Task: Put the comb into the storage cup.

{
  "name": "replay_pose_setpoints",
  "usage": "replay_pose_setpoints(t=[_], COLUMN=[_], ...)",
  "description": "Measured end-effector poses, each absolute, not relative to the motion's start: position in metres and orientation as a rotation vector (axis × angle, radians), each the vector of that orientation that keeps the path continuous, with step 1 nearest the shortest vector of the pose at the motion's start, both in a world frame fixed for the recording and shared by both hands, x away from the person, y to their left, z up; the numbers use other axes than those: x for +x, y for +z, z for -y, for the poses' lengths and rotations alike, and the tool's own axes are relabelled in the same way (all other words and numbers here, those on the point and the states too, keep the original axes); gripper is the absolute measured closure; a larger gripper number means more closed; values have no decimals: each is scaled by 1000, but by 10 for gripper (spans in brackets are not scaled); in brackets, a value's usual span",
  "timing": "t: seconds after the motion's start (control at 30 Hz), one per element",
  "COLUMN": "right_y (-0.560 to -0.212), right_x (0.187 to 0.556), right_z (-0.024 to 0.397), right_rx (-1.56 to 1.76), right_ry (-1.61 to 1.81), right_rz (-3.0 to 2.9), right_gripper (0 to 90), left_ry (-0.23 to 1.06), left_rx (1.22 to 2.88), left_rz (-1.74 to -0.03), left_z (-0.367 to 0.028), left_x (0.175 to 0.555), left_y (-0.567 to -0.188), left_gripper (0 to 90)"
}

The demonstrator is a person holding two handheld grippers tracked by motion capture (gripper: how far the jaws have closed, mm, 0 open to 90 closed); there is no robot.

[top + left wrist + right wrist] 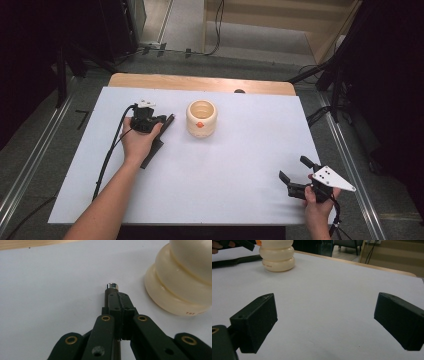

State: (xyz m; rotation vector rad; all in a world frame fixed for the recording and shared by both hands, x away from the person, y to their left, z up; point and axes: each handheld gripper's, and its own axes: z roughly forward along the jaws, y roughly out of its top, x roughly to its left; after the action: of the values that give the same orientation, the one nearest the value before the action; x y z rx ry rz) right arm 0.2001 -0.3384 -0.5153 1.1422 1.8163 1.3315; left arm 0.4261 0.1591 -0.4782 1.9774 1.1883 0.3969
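Observation:
My left gripper (pixel 164 120) (pixel 119 298) is shut on a long dark rod (pixel 169 120) with a silver tip (pixel 112 286). The rod's tip pokes out just past the jaws, and its rear runs back under the hand toward the near left. It is held low over the white sheet, just left of a cream ribbed pot (pixel 201 118) (pixel 180 285) (pixel 277 257) that stands upright with its mouth open. My right gripper (pixel 295 169) (pixel 329 322) is at the near right of the table, jaws wide apart with nothing between them, pointing toward the pot.
A white sheet (pixel 225 165) covers the table, and a strip of bare wood (pixel 200 82) shows along the far edge. A small dark spot (pixel 239 91) sits on that edge. Black cables (pixel 107 155) trail from the left gripper. Stands and cables are on the floor around.

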Motion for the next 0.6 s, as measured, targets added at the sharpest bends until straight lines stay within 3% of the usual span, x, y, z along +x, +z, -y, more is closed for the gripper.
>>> replay_pose_setpoints(t=[0.6], right_y=[-516], right_x=[200], right_z=[338], right_rx=[1141], right_ry=[1328], right_rz=[-1819], right_gripper=[30], left_ry=[429], left_rx=[2054], left_rz=[-1262], left_z=[-147], left_x=[443], left_y=[-486], left_gripper=[900])
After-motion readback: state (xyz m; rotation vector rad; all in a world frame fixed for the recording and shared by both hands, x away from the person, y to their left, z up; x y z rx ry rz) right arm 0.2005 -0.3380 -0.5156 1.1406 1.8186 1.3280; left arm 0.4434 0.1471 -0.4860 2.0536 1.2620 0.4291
